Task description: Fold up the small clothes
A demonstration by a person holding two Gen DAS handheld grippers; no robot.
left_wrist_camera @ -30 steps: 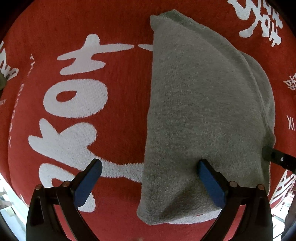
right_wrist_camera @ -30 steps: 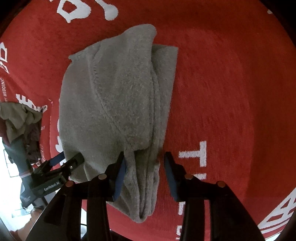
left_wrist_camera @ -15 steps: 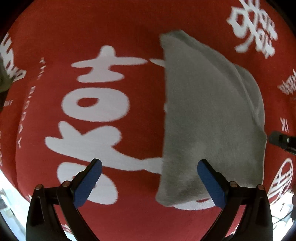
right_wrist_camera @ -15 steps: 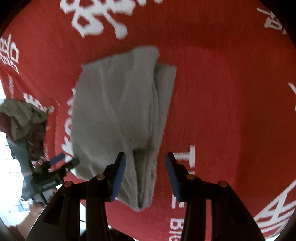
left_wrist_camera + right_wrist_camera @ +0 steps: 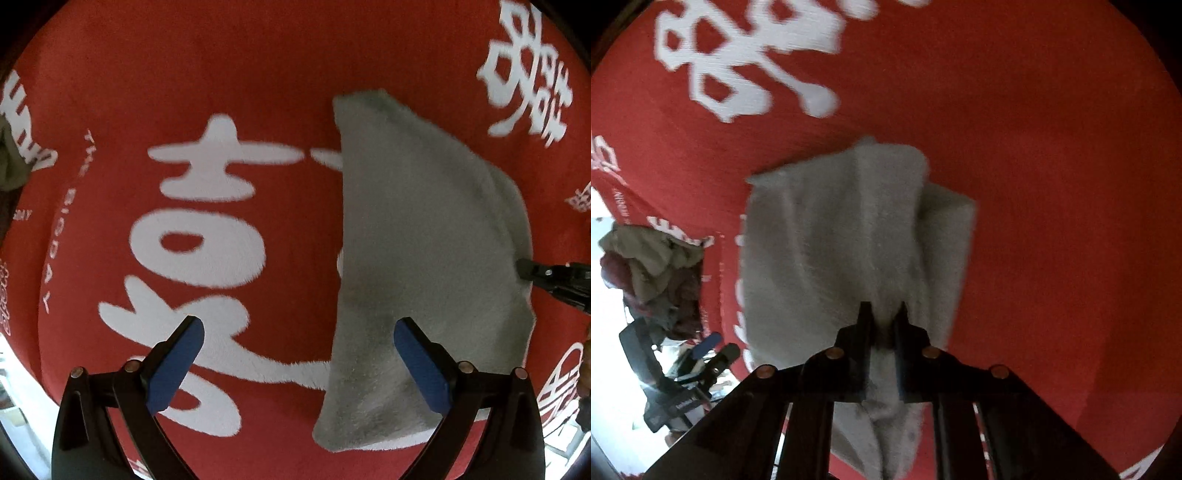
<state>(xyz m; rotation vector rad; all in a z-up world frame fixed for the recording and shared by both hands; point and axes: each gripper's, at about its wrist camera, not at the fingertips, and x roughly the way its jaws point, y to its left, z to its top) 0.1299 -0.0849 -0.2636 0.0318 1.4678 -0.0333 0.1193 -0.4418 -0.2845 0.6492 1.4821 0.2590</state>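
Note:
A folded grey fleece garment (image 5: pixel 417 266) lies on a red cloth with white characters (image 5: pixel 207 236). My left gripper (image 5: pixel 295 354) is open and empty, its right finger (image 5: pixel 421 365) over the garment's near left part. My right gripper (image 5: pixel 883 321) is shut on the garment's near edge (image 5: pixel 857 236), bunching the cloth between its fingers. The tip of the right gripper (image 5: pixel 546 275) shows at the garment's right edge in the left wrist view.
A pile of other clothes (image 5: pixel 653 266) sits past the red cloth's left edge in the right wrist view. My left gripper's body (image 5: pixel 687 373) shows below the pile. The red cloth (image 5: pixel 1052 221) stretches to the right of the garment.
My right gripper has closed on the garment's near edge and pulled back from the cloth. My left gripper has drawn back a little and stays open.

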